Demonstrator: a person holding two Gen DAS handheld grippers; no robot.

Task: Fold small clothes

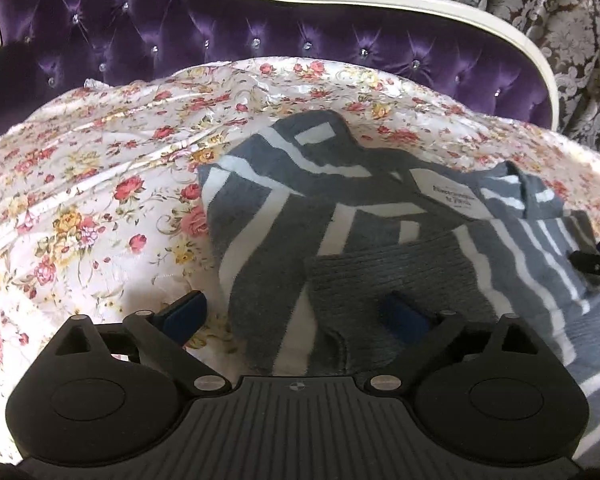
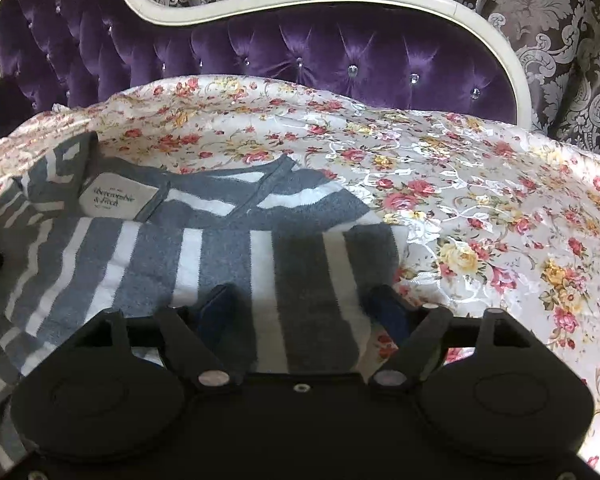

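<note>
**Both grippers wide open over the striped sweater, easy to mess this up**

Closest to the lens at the bottom of the left wrist view is the left gripper (image 1: 296,312), jaws spread wide, holding nothing. One blue pad sits over the floral bedspread (image 1: 100,168), the other over a grey ribbed cuff (image 1: 396,280) of the sweater (image 1: 284,216). Same story in the right wrist view: the right gripper (image 2: 304,308) is wide open and empty, straddling the sweater's right edge in the lower middle of the frame.

What I'd worry about: the knit looks thick and floppy, so if a gripper closes here it could pinch only the top layer, or grab the slippery-looking bedspread along with it and drag the whole cover. The sleeve is bunched and crossed over the body in the center of the left view, so a fold made now would probably trap that lump inside.

The sweater itself is grey with white stripes, lying on the bed in front of the purple tufted headboard (image 2: 300,52). It's rumpled, neck label (image 2: 118,200) showing at center left of the right view, collar open, stripes running at different angles where the layers overlap.
</note>
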